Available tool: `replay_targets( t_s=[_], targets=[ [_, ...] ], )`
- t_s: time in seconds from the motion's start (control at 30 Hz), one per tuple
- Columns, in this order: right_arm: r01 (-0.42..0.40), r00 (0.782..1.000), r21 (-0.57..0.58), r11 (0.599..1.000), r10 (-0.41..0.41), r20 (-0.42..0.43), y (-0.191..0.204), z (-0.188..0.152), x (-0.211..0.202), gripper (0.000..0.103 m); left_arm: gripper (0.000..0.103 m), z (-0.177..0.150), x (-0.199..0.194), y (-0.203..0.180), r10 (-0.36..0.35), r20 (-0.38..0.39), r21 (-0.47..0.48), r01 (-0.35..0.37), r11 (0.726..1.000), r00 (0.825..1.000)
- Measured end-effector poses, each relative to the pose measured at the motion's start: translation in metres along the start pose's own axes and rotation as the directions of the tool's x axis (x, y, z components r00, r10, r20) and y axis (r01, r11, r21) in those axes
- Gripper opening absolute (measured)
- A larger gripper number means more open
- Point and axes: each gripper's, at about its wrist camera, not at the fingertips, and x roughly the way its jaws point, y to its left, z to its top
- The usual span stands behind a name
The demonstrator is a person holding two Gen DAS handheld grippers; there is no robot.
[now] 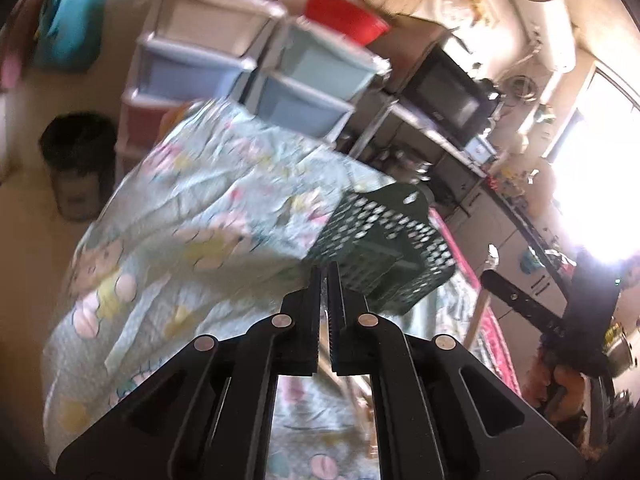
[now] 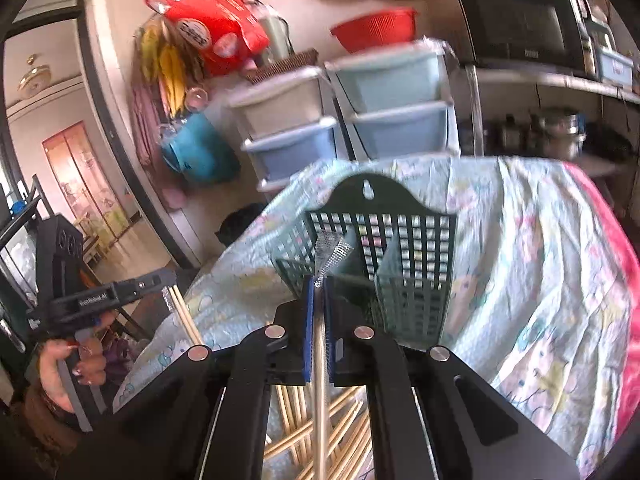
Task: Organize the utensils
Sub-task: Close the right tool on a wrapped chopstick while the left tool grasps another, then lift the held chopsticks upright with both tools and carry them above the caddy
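Left wrist view: the left gripper [image 1: 324, 276] is held above the table, angled down toward the patterned cloth [image 1: 192, 200] that covers it. Its jaws stand nearly together with only a thin slit between them, and nothing shows in that slit. Just beyond the fingertips, slightly to the right, sits the dark green perforated basket [image 1: 384, 244], resting on the cloth near the table's far right edge. At the right of this view the right gripper [image 1: 494, 262] appears from the side, raised above the table edge, with a pale chopstick [image 1: 478, 312] hanging down from its tip. More sticks lie blurred on the cloth below the left gripper's body. Behind the table stand stacked plastic drawers [image 1: 304, 76], a microwave [image 1: 448, 92] on a shelf, and a black bin [image 1: 78, 160] on the floor.

Right wrist view: the right gripper [image 2: 319, 280] points forward and slightly down at the basket [image 2: 400, 240], whose divider splits it into 2 compartments. The blue-padded jaws are pressed on 1 chopstick [image 2: 320, 380] that runs back along the gripper's midline; its silvery tip rises in front of the basket's left compartment, though whether it is inside the rim I cannot tell. A loose pile of chopsticks [image 2: 340, 432] lies on the cloth [image 2: 540, 280] under the gripper. At the left, the left gripper [image 2: 168, 276] is held level beside the table edge by a hand [image 2: 72, 364] with painted nails wrapped around its grip.
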Motion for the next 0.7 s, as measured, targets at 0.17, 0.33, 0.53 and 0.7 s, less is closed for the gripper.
replay_targets(
  t_s=[0.17,0.33,0.53,0.7],
  targets=[
    [0.004,0.998,-0.033,0.999,-0.002,0.068,0.007,0.01,-0.02,0.005,0.001,0.012,-0.008,-0.027,-0.045,0.023,0.062,0.044,0.997,0.999],
    [0.015,0.993,-0.053,0.998,-0.009,0.116,0.009,0.017,-0.032,0.005,0.001,0.02,-0.01,-0.052,-0.087,0.032,0.119,0.082,0.99,0.996],
    [0.037,0.983,-0.081,0.996,-0.022,0.181,0.011,0.028,-0.043,0.005,0.001,0.034,-0.009,-0.077,-0.128,0.05,0.166,0.119,0.979,0.99],
    [0.05,0.972,-0.095,0.994,-0.027,0.234,0.009,0.041,-0.048,0.005,0.001,0.049,-0.01,-0.095,-0.157,0.076,0.195,0.14,0.971,0.985]
  ],
)
